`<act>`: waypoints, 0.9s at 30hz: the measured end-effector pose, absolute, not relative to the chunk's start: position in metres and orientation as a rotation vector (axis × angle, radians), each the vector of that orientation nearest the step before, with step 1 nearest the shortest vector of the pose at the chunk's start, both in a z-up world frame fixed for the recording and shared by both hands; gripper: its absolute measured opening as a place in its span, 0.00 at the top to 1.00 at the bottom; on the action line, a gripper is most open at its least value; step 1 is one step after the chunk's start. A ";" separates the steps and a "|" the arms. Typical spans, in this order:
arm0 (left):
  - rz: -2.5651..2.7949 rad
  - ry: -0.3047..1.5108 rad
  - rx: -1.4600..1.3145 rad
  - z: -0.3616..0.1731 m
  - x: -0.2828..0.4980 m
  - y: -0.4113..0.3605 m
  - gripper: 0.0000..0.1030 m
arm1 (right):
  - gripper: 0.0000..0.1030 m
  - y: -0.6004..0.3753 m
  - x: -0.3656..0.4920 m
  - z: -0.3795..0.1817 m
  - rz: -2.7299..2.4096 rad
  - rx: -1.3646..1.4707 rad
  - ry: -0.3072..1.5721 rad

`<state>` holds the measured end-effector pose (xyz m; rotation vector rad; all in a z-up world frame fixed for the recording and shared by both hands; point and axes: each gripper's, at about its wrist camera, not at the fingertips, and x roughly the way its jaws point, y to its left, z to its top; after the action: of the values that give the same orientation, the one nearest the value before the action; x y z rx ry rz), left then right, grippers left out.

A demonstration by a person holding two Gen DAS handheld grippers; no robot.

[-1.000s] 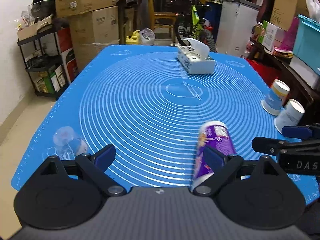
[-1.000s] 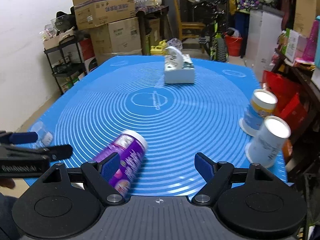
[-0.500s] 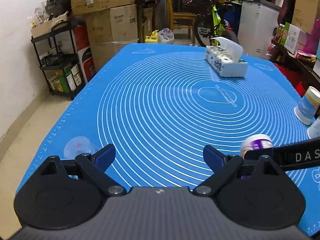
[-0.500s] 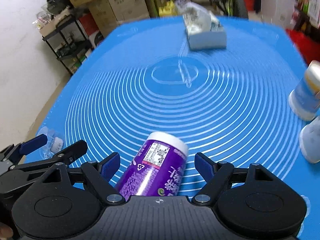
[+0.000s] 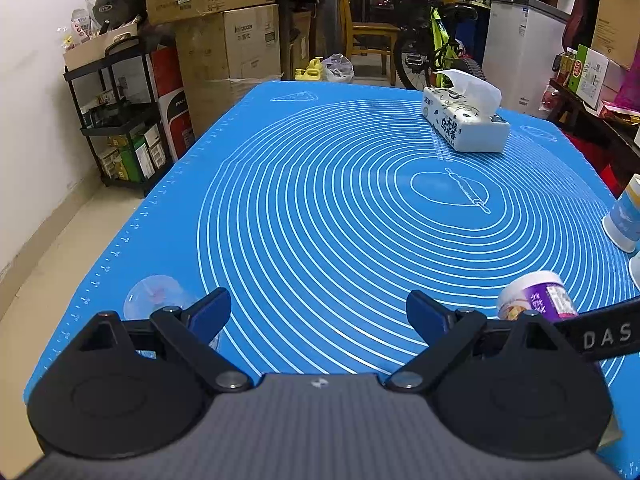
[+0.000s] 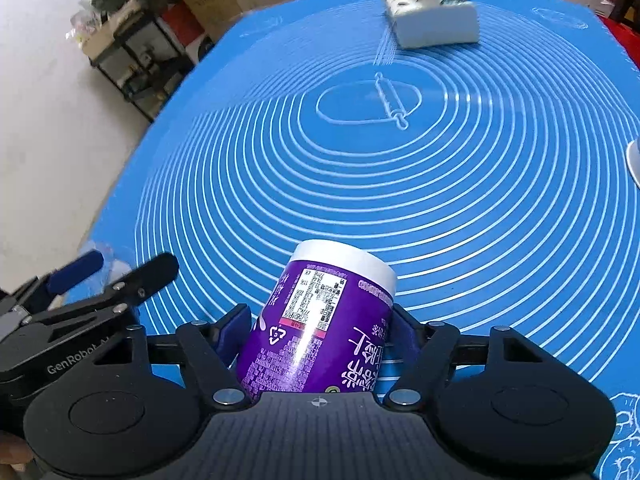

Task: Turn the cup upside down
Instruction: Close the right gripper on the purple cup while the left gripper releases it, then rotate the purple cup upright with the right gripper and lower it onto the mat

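The right gripper (image 6: 318, 330) has its blue pads (image 6: 232, 330) pressed to both sides of the purple cup (image 6: 320, 320), which lies at the near edge of the blue mat (image 6: 480, 200), close to the person. The grasp looks set near the cup's middle, so the step in hand is probably to lift it and turn the wrist until the cup stands upside down; a firm but gentle squeeze should stop the thin wall from buckling, and the lift should clear the mat before the turn. The cup's long axis runs away from the camera, tilted slightly left, with its white end (image 6: 344, 258) pointing toward the tissue box (image 6: 432, 20); the other end is hidden under the gripper body. The left gripper (image 5: 318, 312) hovers beside it with jaws spread wide, holding nothing.
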<state>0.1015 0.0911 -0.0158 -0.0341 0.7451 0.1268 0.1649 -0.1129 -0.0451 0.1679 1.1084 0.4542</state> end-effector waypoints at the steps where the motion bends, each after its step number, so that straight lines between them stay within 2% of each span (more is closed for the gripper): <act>1: 0.127 0.745 -0.035 -0.016 0.101 0.091 0.09 | 0.30 -0.116 0.161 -0.043 0.442 0.178 1.079; 10: 0.123 0.737 -0.059 -0.015 0.099 0.086 0.09 | 0.34 -0.133 0.133 -0.012 0.287 0.075 0.717; 20: 0.080 0.730 -0.016 -0.016 0.095 0.066 0.09 | 0.35 -0.150 0.097 -0.021 0.140 -0.047 0.340; 27: 0.067 0.727 -0.013 -0.015 0.093 0.060 0.09 | 0.35 -0.151 0.098 -0.028 0.069 -0.129 0.277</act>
<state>0.0932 0.0599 -0.0151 -0.0130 0.7270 0.0667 0.0983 -0.1509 -0.0276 -0.1288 0.2774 0.0694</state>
